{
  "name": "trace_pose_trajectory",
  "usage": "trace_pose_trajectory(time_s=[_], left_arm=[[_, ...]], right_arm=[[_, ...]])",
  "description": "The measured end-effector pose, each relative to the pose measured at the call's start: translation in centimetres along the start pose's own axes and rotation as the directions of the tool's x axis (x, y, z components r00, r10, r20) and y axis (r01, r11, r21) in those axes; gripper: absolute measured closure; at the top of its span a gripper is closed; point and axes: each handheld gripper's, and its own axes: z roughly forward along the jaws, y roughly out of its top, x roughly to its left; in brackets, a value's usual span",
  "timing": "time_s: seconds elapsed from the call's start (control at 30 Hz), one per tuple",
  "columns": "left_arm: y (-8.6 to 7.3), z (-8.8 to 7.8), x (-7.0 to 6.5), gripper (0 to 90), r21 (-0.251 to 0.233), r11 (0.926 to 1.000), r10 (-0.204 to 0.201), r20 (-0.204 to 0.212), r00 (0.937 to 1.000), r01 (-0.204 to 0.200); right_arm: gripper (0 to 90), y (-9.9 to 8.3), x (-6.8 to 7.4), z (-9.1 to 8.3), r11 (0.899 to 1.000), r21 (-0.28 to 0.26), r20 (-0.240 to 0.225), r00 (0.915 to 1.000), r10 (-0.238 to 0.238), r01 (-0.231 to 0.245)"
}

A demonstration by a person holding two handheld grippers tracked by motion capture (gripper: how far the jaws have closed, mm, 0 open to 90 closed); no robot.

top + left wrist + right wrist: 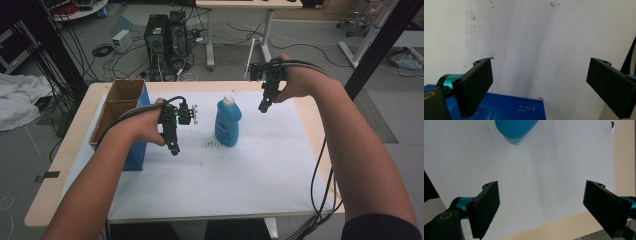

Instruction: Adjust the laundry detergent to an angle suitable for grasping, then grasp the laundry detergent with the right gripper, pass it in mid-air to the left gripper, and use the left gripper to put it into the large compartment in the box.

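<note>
A blue bottle (228,123) with a white cap stands upright on the white sheet (240,170) near the table's middle. My left gripper (173,148) hangs to the bottle's left, pointing down, open with nothing between its jaws (539,85). My right gripper (263,106) is held above the sheet behind and to the right of the bottle, also open and empty (541,205). The bottle's blue base (515,128) shows at the top of the right gripper view. A blue box face (506,107) with white print lies below the left jaws.
An open cardboard box (120,107) with blue sides stands at the table's left edge. Bare wooden table (57,180) frames the sheet. Cables (320,185) trail off the right front edge. Computer towers (165,37) and another desk stand on the floor behind.
</note>
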Motion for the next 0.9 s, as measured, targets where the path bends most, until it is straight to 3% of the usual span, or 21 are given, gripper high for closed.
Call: trace_pose_trajectory(time_s=[0.57, 0.8, 0.9], left_arm=[[-0.4, -0.4, -0.5, 6.9, -0.004, 1.0000, -0.001, -0.005, 1.0000, 0.001], [-0.3, -0.4, -0.4, 6.9, 0.000, 1.0000, -0.003, -0.010, 0.9999, 0.003], [-0.5, -0.7, -0.5, 6.9, -0.008, 0.9999, -0.006, -0.013, 0.9999, 0.006]], right_arm=[[13.0, 0.3, 0.3, 0.2, 1.000, 0.002, -0.001, 1.0000, 0.005, -0.005], [13.1, -0.2, 0.0, 0.0, 1.000, -0.004, 0.004, 1.0000, 0.008, -0.008], [13.0, -0.7, 0.1, 0.0, 0.999, -0.010, 0.004, 0.9995, 0.030, -0.030]])
